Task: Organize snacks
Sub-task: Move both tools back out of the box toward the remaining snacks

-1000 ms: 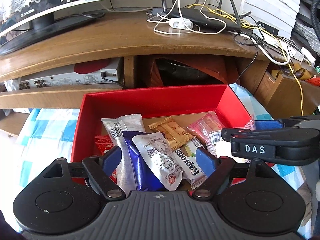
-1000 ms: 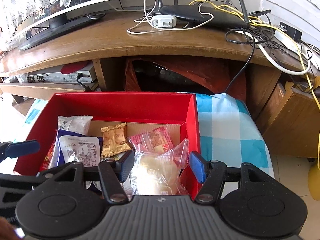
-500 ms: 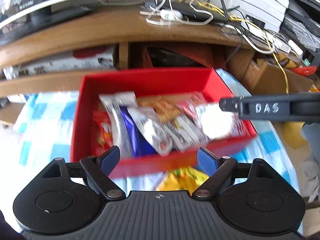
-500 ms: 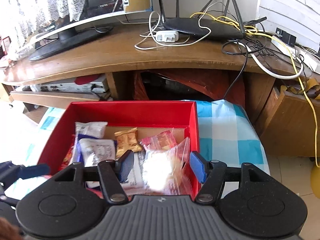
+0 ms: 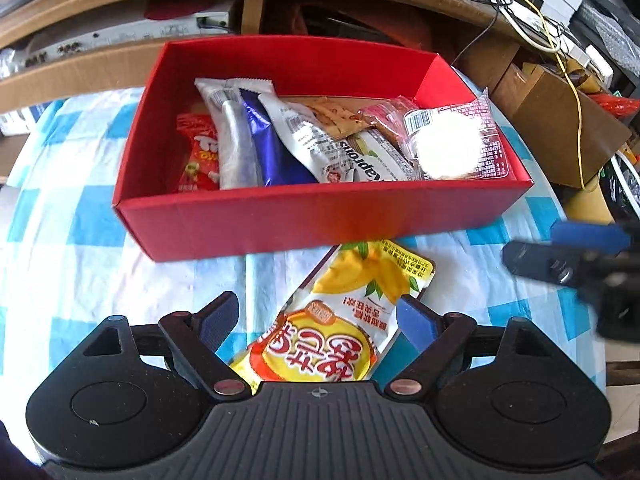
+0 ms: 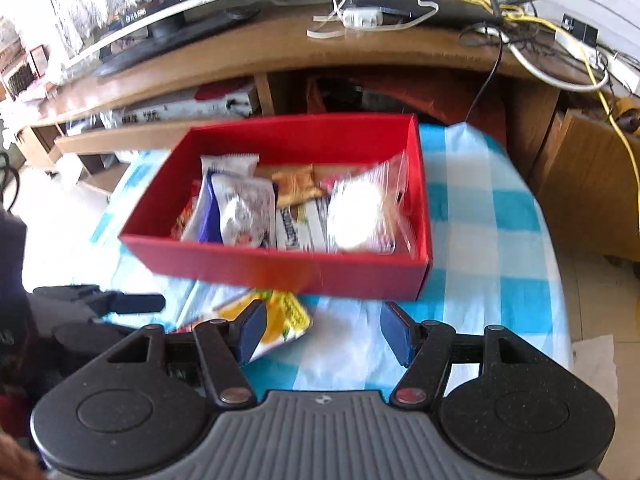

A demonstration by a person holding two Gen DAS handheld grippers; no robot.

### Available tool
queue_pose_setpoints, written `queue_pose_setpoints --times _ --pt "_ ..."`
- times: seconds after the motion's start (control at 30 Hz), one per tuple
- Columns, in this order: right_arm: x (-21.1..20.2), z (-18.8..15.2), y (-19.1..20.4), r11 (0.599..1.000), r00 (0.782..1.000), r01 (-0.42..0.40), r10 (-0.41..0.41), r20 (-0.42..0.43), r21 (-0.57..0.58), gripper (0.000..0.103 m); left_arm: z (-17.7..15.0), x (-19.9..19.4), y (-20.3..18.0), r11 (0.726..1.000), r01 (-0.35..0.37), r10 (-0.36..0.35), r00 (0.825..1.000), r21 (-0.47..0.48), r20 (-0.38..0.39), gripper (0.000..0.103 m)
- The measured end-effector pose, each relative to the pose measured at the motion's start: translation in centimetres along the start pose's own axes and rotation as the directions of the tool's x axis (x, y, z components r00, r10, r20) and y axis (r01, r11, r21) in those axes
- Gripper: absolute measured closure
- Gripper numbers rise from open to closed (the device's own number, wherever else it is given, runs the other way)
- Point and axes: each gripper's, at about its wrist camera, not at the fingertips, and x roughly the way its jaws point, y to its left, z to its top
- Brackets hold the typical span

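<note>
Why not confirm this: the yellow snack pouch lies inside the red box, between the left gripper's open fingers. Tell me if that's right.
Not quite. The yellow snack pouch lies outside the red box, on the checked cloth in front of it. The left wrist view shows this. It is between the left gripper's open fingers.

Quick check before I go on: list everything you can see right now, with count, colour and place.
Red box: one, red, on the checked cloth.
Snack packets: several in the box, silver, blue, red, tan and clear; exact count unclear.
Yellow snack pouch: one, yellow and red, on the cloth in front of the box, between the left fingers.
Checked cloth: one, blue and white, under the box.
Wooden TV stand: one, brown, behind, with router, cables and monitor on top.
Left hand-held gripper: open, straddling the pouch.
Right hand-held gripper: open, empty, in front of the box.
</note>
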Motion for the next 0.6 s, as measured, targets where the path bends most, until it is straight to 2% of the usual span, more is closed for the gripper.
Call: queue_pose_setpoints --times 0.2,0.3,0.4,0.47,0.6 --pt "2.7 -2.1 1.2 0.994 0.988 -0.062 0.073 -0.135 0.087 0.027 -1.1 -3.6 2.5 0.997 -0.021 0.026 0.997 -0.072 0.068 0.012" --pt "3.9 -2.7 2.3 0.986 0.985 -0.056 0.08 -0.153 0.156 0.027 -1.3 -5.3 4.7 0.992 -0.016 0.03 0.993 -0.125 0.113 0.012" --pt "5.3 -2.3 3.0 0.954 0.985 -0.05 0.097 -0.146 0.296 0.027 -1.8 -6.3 6.9 0.984 -0.02 0.046 0.989 -0.179 0.143 0.012" --pt "6.0 -1.8 4.0 0.936 0.989 -0.021 0.072 -0.132 0.351 0.025 -2.0 -6.9 8.1 0.979 -0.007 0.04 0.987 -0.205 0.155 0.012" --pt "7.4 -0.9 6.3 0.91 0.989 0.05 0.011 -0.146 0.412 0.014 -2.5 -7.7 9.6 0.973 -0.004 0.044 0.984 -0.229 0.17 0.012"
